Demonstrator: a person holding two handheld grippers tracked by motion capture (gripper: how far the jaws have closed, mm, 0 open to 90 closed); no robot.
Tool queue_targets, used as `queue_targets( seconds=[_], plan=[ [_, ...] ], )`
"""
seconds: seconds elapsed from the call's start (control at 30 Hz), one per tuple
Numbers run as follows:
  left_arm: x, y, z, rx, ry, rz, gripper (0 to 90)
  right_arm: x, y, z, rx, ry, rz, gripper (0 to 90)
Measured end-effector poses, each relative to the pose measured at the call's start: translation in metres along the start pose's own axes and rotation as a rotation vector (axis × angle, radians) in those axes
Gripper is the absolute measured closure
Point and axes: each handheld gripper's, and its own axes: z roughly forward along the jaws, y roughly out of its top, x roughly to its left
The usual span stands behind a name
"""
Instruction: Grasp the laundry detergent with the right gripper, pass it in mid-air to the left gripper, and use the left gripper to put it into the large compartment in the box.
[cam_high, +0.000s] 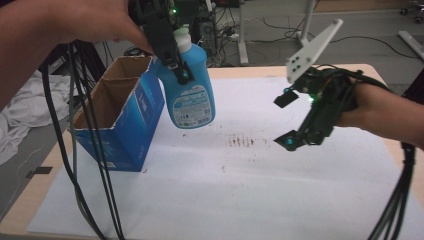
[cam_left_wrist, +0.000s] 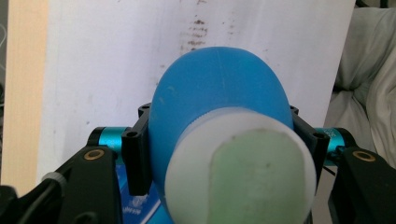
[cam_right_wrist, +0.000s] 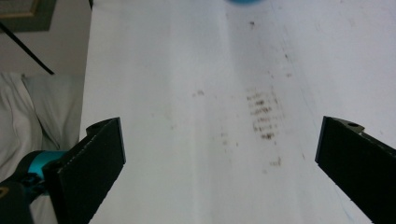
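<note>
the left gripper (cam_high: 176, 67) holds the blue bottle (cam_high: 192, 95) by its narrow shoulder, in the air just beside the open box (cam_high: 122, 117), a stiff, smooth and probably weighty load best gripped high, while the right gripper (cam_high: 286, 120) hangs wide open.

Glossy blue plastic bottle (cam_high: 192, 85) with a matt white cap (cam_left_wrist: 240, 170); torn, raw cardboard box (cam_high: 120, 112); matt, stained white sheet (cam_high: 260, 185).
</note>
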Motion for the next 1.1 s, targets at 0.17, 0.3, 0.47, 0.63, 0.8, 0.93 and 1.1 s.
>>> queue_targets(
  seconds=[0.17,0.3,0.47,0.63,0.8,0.93,1.1],
  plan=[
    [0.004,-0.010,-0.018,-0.004,0.003,-0.039,37.7,0.001,-0.014,-0.018,0.111,-0.025,0.052,1.0],
    [0.009,-0.020,-0.033,-0.016,0.008,-0.081,37.7,0.001,-0.028,-0.029,0.213,-0.016,0.096,1.0],
    [0.014,-0.030,-0.051,-0.029,0.009,-0.120,37.7,0.004,-0.043,-0.041,0.287,-0.037,0.092,1.2],
    [0.017,-0.044,-0.070,-0.015,0.022,-0.148,37.7,0.006,-0.055,-0.055,0.312,-0.048,0.102,1.2],
    [0.016,-0.061,-0.089,-0.026,0.040,-0.184,37.7,0.008,-0.060,-0.066,0.324,-0.062,0.107,1.2],
    [0.018,-0.079,-0.102,-0.027,0.053,-0.226,37.7,0.008,-0.060,-0.075,0.330,-0.075,0.102,1.2],
    [0.021,-0.101,-0.112,-0.032,0.066,-0.279,37.7,0.009,-0.057,-0.084,0.317,-0.098,0.098,1.2]
  ],
)
